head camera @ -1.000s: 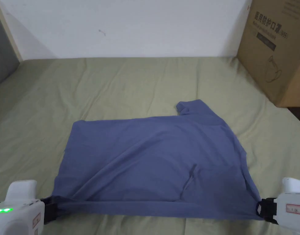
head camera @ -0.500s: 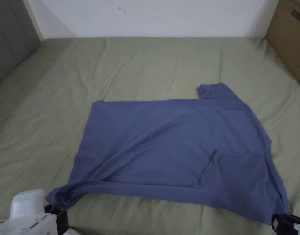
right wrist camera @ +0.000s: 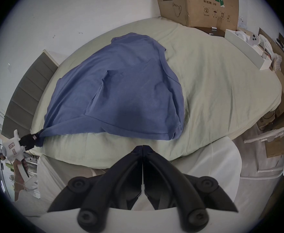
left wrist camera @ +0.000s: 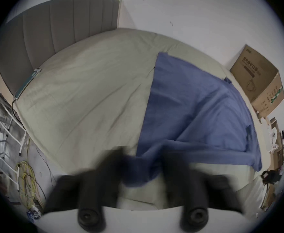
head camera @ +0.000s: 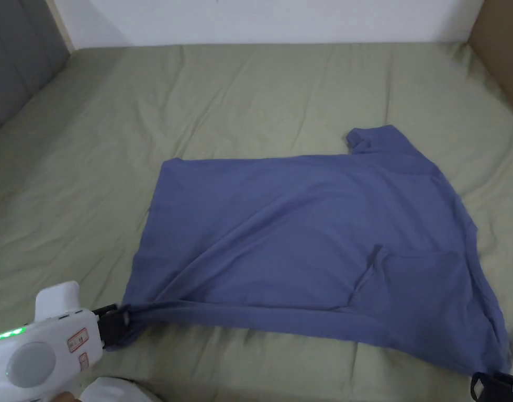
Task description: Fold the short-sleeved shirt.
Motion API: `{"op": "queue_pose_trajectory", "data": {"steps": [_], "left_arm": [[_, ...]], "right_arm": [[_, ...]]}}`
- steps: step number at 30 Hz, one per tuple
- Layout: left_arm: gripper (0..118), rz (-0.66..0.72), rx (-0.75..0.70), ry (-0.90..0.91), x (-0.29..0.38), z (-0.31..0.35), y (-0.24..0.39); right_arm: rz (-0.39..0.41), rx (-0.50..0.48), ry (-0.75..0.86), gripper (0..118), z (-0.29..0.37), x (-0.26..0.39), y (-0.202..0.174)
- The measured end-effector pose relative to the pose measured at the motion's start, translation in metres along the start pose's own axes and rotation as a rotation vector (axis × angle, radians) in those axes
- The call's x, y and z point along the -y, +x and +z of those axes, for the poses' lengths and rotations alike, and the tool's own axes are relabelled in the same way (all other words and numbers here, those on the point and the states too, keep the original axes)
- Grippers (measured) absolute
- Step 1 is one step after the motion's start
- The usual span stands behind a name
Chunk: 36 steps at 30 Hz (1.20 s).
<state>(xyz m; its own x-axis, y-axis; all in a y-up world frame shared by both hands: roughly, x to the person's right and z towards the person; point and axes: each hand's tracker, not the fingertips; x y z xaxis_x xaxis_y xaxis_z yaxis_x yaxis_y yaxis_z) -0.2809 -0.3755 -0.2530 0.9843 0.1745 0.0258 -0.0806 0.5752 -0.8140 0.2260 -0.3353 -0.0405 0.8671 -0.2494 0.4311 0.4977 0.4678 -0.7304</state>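
While the bed point(head camera: 260, 89) carries the blue shirt point(head camera: 313, 235), most of the cloth lies spread just beyond both tongs, with one sleeve point(head camera: 373, 140) at its far edge, well away from them. The left tongs point(head camera: 115, 324) are clenched on a bunched corner of the shirt at the near edge. The right tongs point(right wrist camera: 143, 146) are closed on nothing, jaws meeting, and the shirt's other near corner point(right wrist camera: 177, 133) lies free just ahead of them. Risk: with one corner held, any pull by the left tongs likely drags the cloth askew and deepens the diagonal creases running from that corner. Risk: the bunched grip may trap extra layers, giving an uneven fold.
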Motion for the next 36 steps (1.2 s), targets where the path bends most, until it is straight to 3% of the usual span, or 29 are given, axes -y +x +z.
{"op": "queue_pose_trajectory", "data": {"steps": [1, 3, 9, 10, 12, 13, 17, 18, 19, 20, 22, 26, 28, 33, 36], "left_arm": [[2, -0.019, -0.032, -0.009, 0.004, -0.005, 0.001], [3, -0.001, 0.024, -0.037, 0.003, -0.001, -0.003], [3, -0.095, -0.024, 0.002, 0.0, 0.014, 0.008], [3, -0.12, -0.039, -0.007, 0.001, 0.015, 0.011], [3, -0.138, -0.036, -0.004, 0.003, 0.017, 0.015], [3, -0.142, -0.037, -0.005, 0.004, 0.019, 0.018], [3, -0.128, -0.039, -0.006, 0.005, 0.021, 0.02], [3, -0.124, -0.037, -0.009, 0.005, 0.021, 0.02], [3, -0.12, -0.035, -0.013, 0.005, 0.021, 0.02], [3, -0.119, -0.037, -0.017, 0.005, 0.021, 0.02], [3, -0.108, -0.033, -0.019, 0.005, 0.024, 0.019], [3, -0.093, -0.028, -0.023, 0.001, 0.026, 0.021], [3, -0.097, -0.031, -0.019, -0.003, 0.028, 0.025], [3, -0.181, -0.048, 0.005, -0.029, 0.036, 0.032], [3, -0.21, -0.035, 0.025, -0.058, 0.031, 0.041]], "right_arm": [[-0.001, 0.0, -0.005, 1, -0.001, 0.0, 0.0], [-0.012, -0.003, -0.009, 1, 0.0, 0.001, 0.001], [0.022, 0.028, 0.046, 1, 0.009, -0.003, 0.004], [0.027, 0.04, 0.048, 10, 0.009, -0.007, 0.004], [0.066, 0.086, 0.033, 65, 0.007, -0.014, 0.005], [0.083, 0.109, 0.023, 83, 0.004, -0.017, 0.005], [0.15, 0.095, -0.05, 82, -0.024, -0.031, 0.007], [0.179, 0.097, -0.075, 76, -0.034, -0.034, 0.007], [0.202, 0.133, -0.1, 34, -0.05, -0.037, 0.012], [0.214, 0.167, -0.122, 4, -0.06, -0.037, 0.014], [0.16, 0.11, -0.153, 4, -0.067, -0.039, 0.02], [0.154, 0.069, -0.111, 4, -0.047, -0.051, 0.03], [0.085, 0.052, -0.08, 4, -0.033, -0.058, 0.033], [0.081, 0.011, -0.023, 4, -0.005, -0.091, 0.026], [0.095, 0.034, 0.006, 4, -0.011, -0.128, 0.017]]}}
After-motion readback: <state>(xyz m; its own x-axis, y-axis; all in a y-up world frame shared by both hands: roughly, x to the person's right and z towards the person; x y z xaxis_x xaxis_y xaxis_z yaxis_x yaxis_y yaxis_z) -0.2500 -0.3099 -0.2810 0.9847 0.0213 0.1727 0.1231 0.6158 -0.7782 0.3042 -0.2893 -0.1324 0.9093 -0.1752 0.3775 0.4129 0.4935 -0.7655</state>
